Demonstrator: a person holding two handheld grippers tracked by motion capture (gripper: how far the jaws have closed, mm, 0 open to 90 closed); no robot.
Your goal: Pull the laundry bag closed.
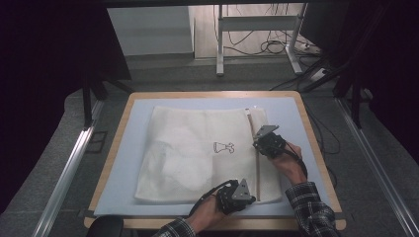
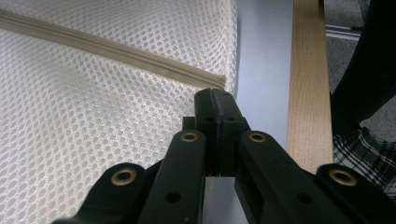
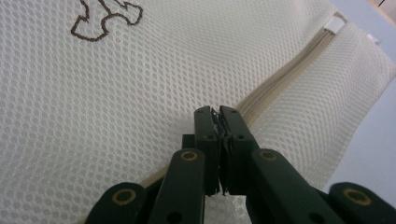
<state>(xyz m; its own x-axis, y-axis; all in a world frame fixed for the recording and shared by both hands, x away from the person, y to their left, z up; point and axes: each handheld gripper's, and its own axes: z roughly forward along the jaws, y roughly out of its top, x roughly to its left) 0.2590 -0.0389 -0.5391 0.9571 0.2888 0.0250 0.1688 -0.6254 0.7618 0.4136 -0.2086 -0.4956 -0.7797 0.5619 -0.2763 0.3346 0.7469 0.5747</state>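
Note:
A white mesh laundry bag (image 1: 197,153) lies flat on a blue mat (image 1: 291,111), with a brown embroidered motif (image 1: 223,147) near its middle. A beige zipper (image 1: 257,168) runs along the bag's right side. My left gripper (image 1: 253,198) is at the zipper's near end by the bag's front edge. In the left gripper view it (image 2: 215,93) is shut, its tips on the end of the zipper (image 2: 116,51). My right gripper (image 1: 259,145) is midway along the zipper. Its jaws (image 3: 218,112) are shut on a small piece on the zipper line (image 3: 289,70), apparently the pull.
The mat covers a wooden table (image 1: 316,148) whose edge (image 2: 308,79) runs close to the bag's front. A white tab (image 3: 334,23) marks the zipper's far end. Dark floor, metal rails (image 1: 69,168) and a desk frame with cables (image 1: 257,34) surround the table.

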